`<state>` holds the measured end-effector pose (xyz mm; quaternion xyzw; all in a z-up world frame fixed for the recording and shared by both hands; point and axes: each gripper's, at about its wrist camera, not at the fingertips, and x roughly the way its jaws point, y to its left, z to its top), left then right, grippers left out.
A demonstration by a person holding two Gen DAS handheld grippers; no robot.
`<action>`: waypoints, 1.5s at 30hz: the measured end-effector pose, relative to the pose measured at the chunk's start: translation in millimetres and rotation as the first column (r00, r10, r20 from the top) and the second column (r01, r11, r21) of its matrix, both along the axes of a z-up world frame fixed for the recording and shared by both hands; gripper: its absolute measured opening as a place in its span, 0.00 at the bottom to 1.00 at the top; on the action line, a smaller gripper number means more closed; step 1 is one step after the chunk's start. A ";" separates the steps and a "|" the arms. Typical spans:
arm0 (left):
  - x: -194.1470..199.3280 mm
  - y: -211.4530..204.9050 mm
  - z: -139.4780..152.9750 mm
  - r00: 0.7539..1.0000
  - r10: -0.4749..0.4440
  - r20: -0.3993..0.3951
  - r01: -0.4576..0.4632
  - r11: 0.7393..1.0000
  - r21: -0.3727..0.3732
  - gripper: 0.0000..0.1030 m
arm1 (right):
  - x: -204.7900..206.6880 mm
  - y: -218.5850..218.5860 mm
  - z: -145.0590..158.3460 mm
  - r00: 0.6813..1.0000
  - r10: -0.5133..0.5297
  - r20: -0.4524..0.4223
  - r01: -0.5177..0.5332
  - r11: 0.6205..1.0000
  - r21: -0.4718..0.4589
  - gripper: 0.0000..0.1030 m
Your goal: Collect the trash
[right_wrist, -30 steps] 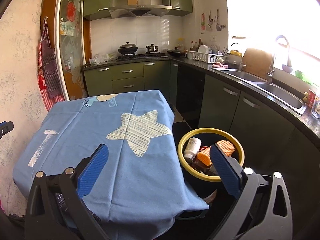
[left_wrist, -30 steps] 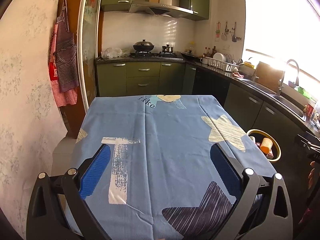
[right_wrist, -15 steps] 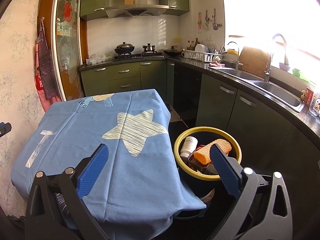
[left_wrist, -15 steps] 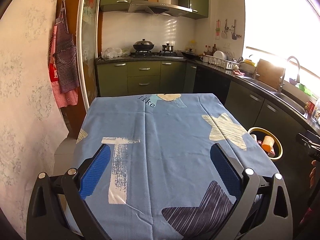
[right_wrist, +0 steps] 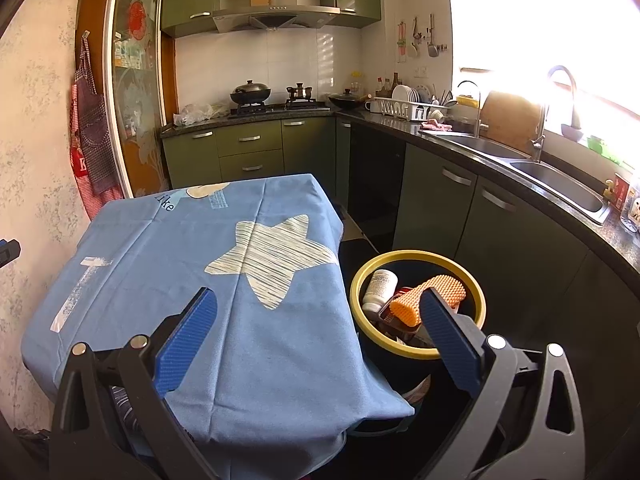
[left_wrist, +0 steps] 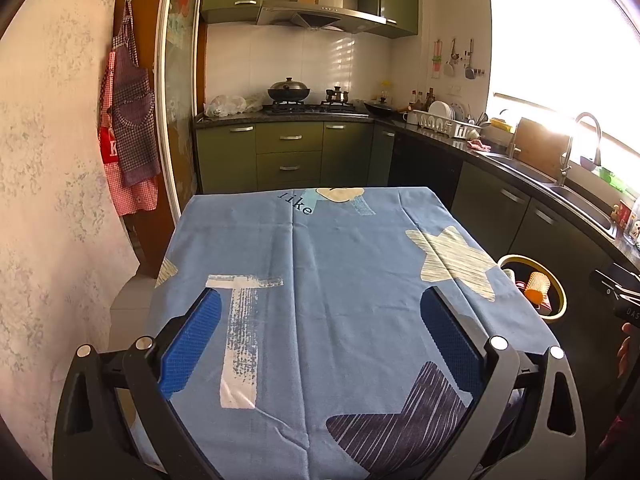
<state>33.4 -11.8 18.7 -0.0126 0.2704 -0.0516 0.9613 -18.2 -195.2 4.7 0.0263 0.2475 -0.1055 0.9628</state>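
- Your left claw (left_wrist: 320, 300) hangs over the table (left_wrist: 340, 264) with its blue pads spread wide and nothing between them.
- Your right claw (right_wrist: 318, 300) is likewise spread wide and empty, one pad over the cloth's right edge, the other in front of the bin (right_wrist: 416, 350).
- The bin is a dark round tub with a yellow rim; it stands on the floor just beside the table's right side, below the sink counter (right_wrist: 532, 188).
- The trash lies inside it: a white bottle (right_wrist: 379, 285) with a printed label leans against the left inner wall, and an orange dimpled sleeve (right_wrist: 430, 296) lies across the top.
- Beneath the sleeve you can make out something red and a dark tray-like piece, but what they are cannot be told.
- Your right pad covers the near right part of the bin's opening, and the bin's foot is hidden behind the hanging cloth.
- In the left view only a sliver of the bin (left_wrist: 558, 304) shows past the table corner, with the orange sleeve (left_wrist: 538, 286) inside.
- The table is covered by a blue cloth printed with stars.
- The window (right_wrist: 540, 20) is blown out white.
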 end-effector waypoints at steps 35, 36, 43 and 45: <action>3.4 -4.2 -8.5 0.999 -0.015 -0.029 0.016 1.000 0.013 0.95 | 3.6 -5.3 -7.2 1.000 -0.011 -0.013 0.011 1.000 0.018 0.93; 3.6 -4.1 -8.8 0.999 -0.016 -0.030 0.017 1.000 0.013 0.95 | 3.6 -5.4 -7.4 1.000 -0.010 -0.013 0.011 1.000 0.019 0.93; 4.2 -4.4 -9.1 0.999 -0.016 -0.031 0.017 1.000 0.014 0.95 | 3.6 -4.9 -7.9 1.000 -0.008 -0.012 0.009 1.000 0.020 0.93; 4.2 -4.5 -9.5 0.999 -0.017 -0.031 0.017 1.000 0.015 0.95 | 3.7 -4.9 -8.1 1.000 -0.009 -0.014 0.009 1.000 0.019 0.93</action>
